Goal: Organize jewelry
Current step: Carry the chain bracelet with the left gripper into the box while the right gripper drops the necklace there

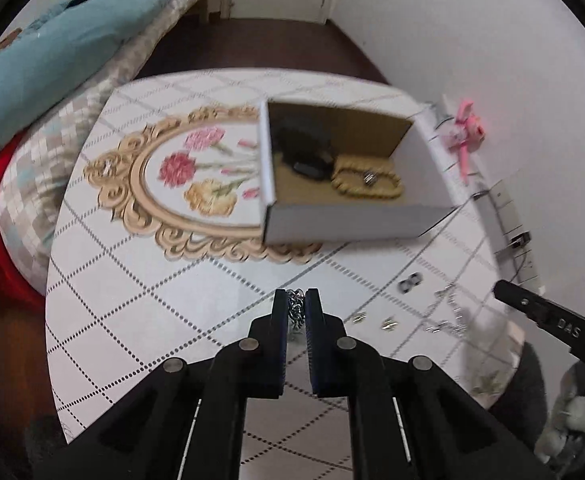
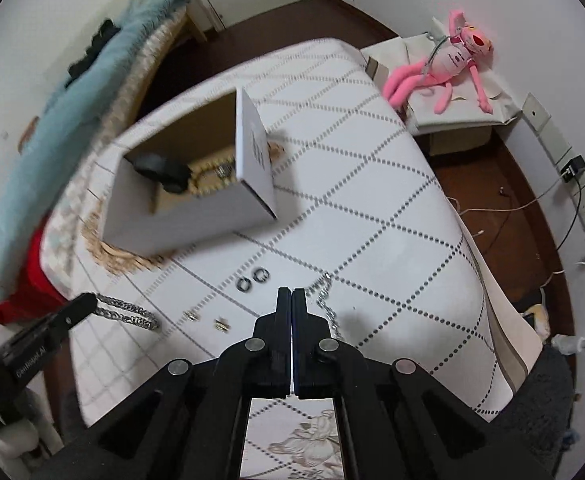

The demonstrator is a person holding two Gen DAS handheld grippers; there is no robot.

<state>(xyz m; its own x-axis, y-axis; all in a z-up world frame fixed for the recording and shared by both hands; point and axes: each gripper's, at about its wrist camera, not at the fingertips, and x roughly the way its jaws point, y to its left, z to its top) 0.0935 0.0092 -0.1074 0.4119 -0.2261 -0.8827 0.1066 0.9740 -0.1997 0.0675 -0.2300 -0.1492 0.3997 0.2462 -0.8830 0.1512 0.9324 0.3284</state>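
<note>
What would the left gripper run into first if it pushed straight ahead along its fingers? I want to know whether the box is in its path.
Probably the near wall of the white box. The left gripper, shut on a silver chain, points across bare tablecloth toward it; nothing else lies between, though depth is uncertain.

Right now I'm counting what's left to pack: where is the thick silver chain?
The thick silver chain is pinched in the left gripper, seen at lower left of the right wrist view, just left of the two small gold earrings on the table.
</note>
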